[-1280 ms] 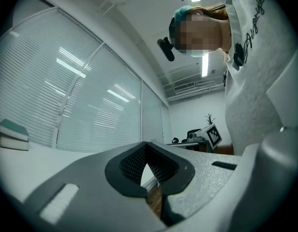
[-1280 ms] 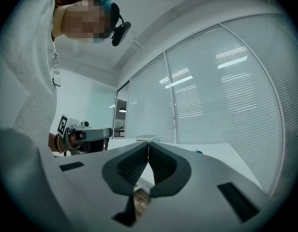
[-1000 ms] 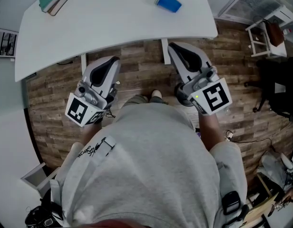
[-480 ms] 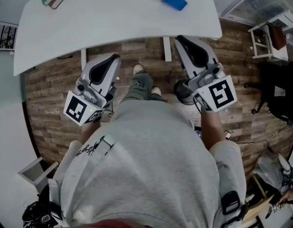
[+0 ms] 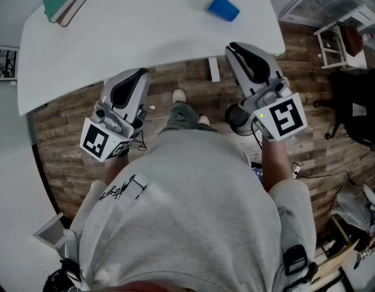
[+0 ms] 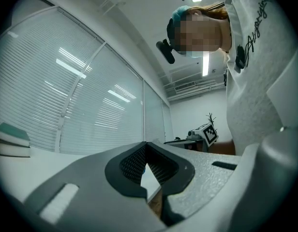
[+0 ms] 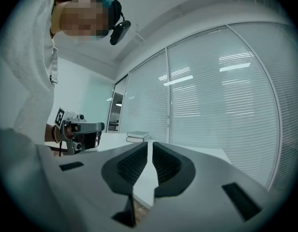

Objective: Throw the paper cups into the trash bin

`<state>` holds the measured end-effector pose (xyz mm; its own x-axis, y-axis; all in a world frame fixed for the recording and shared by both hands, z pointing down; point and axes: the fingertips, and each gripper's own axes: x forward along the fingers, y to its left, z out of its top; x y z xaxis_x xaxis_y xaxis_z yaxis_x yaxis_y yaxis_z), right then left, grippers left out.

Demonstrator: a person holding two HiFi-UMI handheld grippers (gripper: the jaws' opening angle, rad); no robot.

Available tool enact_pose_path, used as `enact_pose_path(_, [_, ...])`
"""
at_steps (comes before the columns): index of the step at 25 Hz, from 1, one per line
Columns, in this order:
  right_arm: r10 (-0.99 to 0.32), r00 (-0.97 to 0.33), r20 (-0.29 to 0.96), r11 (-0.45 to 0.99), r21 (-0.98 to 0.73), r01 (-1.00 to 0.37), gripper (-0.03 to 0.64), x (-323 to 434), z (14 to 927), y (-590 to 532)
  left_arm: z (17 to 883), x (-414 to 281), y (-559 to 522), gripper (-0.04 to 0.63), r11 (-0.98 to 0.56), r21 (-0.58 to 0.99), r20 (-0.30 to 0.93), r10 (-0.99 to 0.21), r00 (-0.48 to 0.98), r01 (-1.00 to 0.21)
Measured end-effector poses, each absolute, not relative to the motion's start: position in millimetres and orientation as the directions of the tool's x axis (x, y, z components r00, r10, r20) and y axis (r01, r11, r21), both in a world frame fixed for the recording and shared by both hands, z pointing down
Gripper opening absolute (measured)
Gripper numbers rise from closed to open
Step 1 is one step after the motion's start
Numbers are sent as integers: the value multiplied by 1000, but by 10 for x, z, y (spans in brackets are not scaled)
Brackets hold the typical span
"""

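- Left gripper [image 5: 140,73] & right gripper [image 5: 234,46] have edged fwd to the table [image 5: 145,38] edge; fingers pinched together, nothing held.
- Blue paper cup [image 5: 222,7] still untouched, so pickup probably comes next.

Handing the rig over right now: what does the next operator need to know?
Left claw: shut, empty.
Right claw: shut, empty.
Both are at the white table's near edge.
One blue paper cup lies on its side on the table's far right part.
No trash bin is in view.
Done: nothing that shows.
Left: grasp the cup, find the bin, drop it in.
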<state>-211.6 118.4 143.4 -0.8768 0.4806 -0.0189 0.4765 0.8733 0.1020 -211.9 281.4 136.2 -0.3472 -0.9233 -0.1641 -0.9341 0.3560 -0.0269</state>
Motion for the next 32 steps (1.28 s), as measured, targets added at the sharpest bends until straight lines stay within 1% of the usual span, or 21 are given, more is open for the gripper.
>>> enact_pose_path(6, [462,-885,53,880,93,465,17,-2269,1488,1150,1340,-2330,2819,-6,337,-24,-166,-930,-329,-941])
enact_pose_path(10, [460,-884,83,878,107,466,67,-2410,1513,1105,1333,-2464,2769,-6,323,-25,-165,-935,-315,-946])
enact_pose_path(18, [454,-877,158,869,141,475,134,-2633,1603,1107,1315,-2678,2738,-6,307,-24,-165,-940,-299,-951])
enact_pose_path(23, [443,-878,181,871,147,469,171,-2781,1622,1073,1311,-2810,2709,-6,298,-23,-165,-943,-290,-954])
enact_pose_path(26, [433,-881,190,873,157,463,223,-2883,1620,1040,1311,-2890,2701,-6,295,-21,-163,-944,-288,-955])
enact_pose_path(32, [421,-879,225,868,182,462,250,-3048,1695,959,1289,-3001,2648,-6,285,-25,-158,-948,-278,-958])
